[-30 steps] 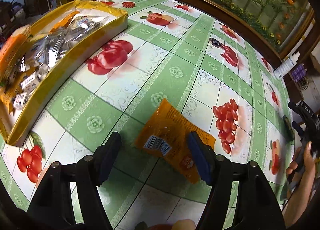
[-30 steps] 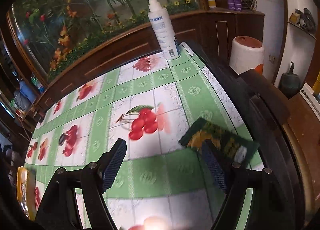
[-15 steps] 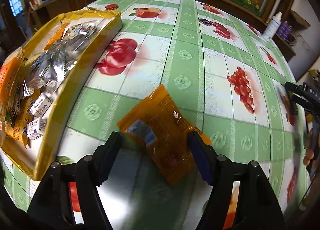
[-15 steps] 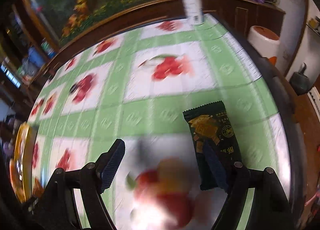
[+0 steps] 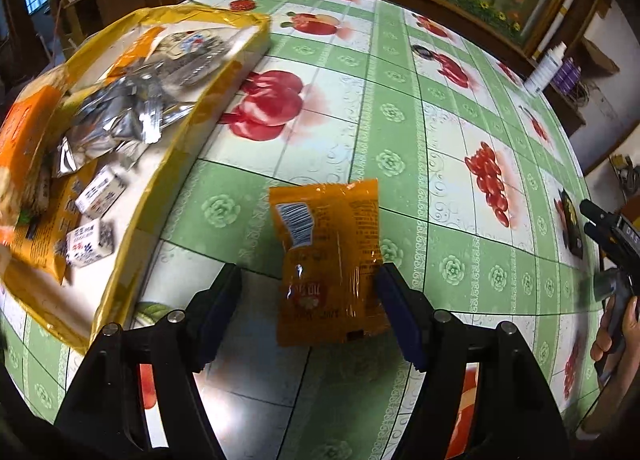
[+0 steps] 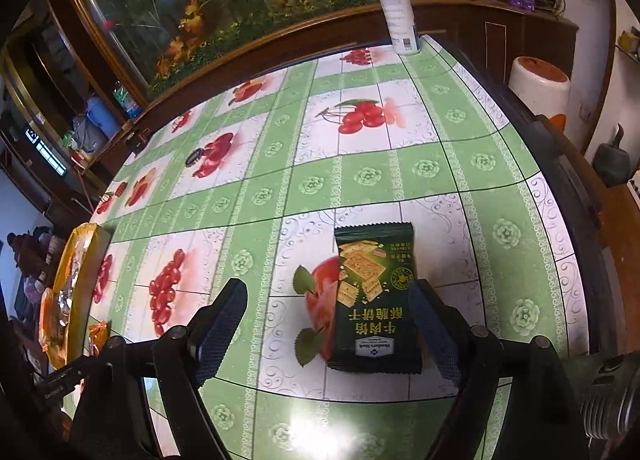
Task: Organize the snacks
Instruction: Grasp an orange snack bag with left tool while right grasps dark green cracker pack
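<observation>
Both packets now nearer: orange packet (image 5: 328, 260) between wide-open left tool (image 5: 308, 302), green packet (image 6: 374, 296) between wide-open right tool (image 6: 326, 324).

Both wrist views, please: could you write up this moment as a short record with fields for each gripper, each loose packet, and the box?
left gripper: open, fingers on either side of the orange packet
orange packet: flat on the tablecloth, barcode side up
right gripper: open, fingers on either side of the dark green cracker packet
dark green cracker packet: flat, nearer the right finger
yellow box: holds silver and orange snack packs
spray bottle: upright at the table's far edge
</observation>
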A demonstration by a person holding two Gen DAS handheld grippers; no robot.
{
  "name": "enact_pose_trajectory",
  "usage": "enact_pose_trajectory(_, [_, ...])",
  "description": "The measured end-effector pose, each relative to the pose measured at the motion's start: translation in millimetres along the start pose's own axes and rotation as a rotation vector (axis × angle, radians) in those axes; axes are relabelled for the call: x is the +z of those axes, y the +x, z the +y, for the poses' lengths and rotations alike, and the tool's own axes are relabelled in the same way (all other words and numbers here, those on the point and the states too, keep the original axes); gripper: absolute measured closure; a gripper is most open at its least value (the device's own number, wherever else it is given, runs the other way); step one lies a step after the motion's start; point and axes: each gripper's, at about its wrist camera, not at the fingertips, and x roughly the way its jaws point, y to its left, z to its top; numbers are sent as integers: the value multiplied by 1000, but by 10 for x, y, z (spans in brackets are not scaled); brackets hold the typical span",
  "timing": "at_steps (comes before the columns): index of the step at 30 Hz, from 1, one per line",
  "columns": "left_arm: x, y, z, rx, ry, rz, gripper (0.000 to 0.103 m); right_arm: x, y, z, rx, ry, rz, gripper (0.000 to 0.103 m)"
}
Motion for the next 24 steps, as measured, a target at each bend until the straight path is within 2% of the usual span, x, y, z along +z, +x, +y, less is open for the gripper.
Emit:
enact_pose_trajectory(3, [57,29,-50,-16,38,4,33,-22,97,-8,-23,-15,30,18])
enact_pose_trajectory(5, [97,65,-103,6,75,3,33,-38,143,44,-60,-42,31,18])
enact_pose_trajectory(11, [168,38,45,8,60,-18,33,-98,304,300,-248,-184,52,18])
enact_pose_trajectory(13, [178,90,43,22,64,-19,31,-131,348,317,-252,-199,52,18])
enact_pose_trajectory(15, [156,136,-20,94,105,-32,30,-127,350,277,-245,-178,40,18])
enact_pose_trajectory(17, [150,143,-27,98,106,-44,29,-116,347,266,-244,-172,38,18])
enact_pose_trajectory(18, [148,144,-29,97,114,-48,29,-116,343,256,-242,-172,35,20])
enact_pose_trajectory(20, [143,143,-36,90,128,-57,33,-118,328,262,-243,-179,29,31])
enact_pose_trajectory(21, [140,132,-52,85,136,-62,39,-122,306,266,-245,-179,22,52])
enact_pose_trajectory(22, [129,112,-79,78,151,-69,54,-123,280,271,-246,-177,13,57])
enact_pose_trajectory(24, [125,100,-131,66,170,-61,57,-128,259,289,-246,-172,13,57])
